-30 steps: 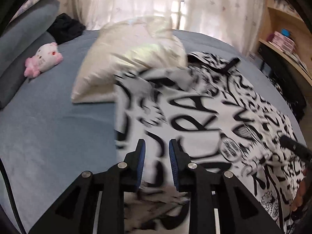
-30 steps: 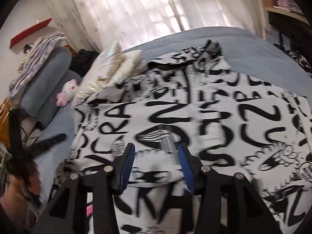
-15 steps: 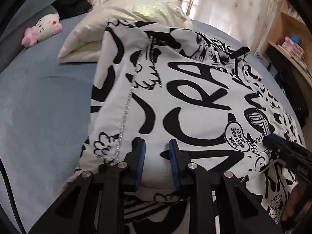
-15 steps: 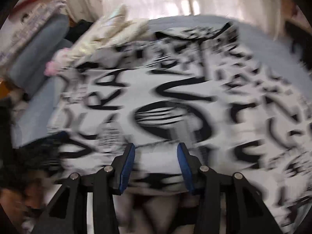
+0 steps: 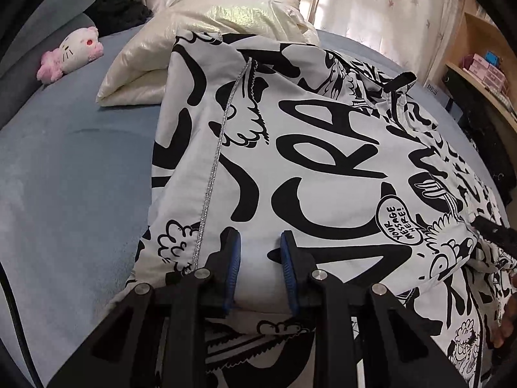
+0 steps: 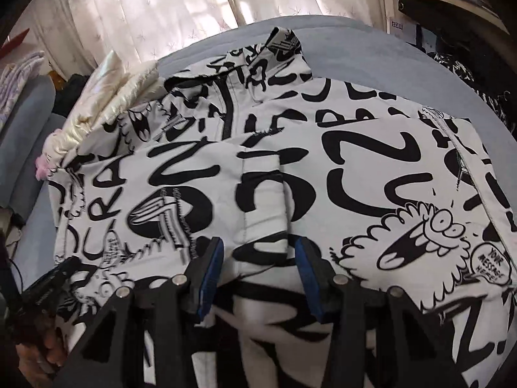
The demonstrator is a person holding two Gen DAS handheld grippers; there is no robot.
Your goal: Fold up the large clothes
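Note:
A large white jacket (image 5: 323,148) with black graffiti print lies spread on the blue bed (image 5: 64,161), its lower part folded over itself. My left gripper (image 5: 258,242) is low over the bed, shut on the near folded edge, and fabric bulges between its blue pads (image 5: 234,258). In the right wrist view the jacket (image 6: 355,168) fills the frame, collar and zip at the far end. My right gripper (image 6: 260,252) is shut on a thicker fold of the same near edge. Each gripper shows at the edge of the other's view.
A shiny cream garment or pillow (image 5: 210,32) lies beyond the jacket, partly under it. A pink and white plush toy (image 5: 71,53) sits at the far left by a grey cushion. Wooden shelves (image 5: 484,74) stand to the right, curtains behind. Bare blue bed lies left of the jacket.
Both grippers came down with the jacket's edge. The fabric that hung loose and blurred now lies flat and folded over the jacket, reaching the cream garment.

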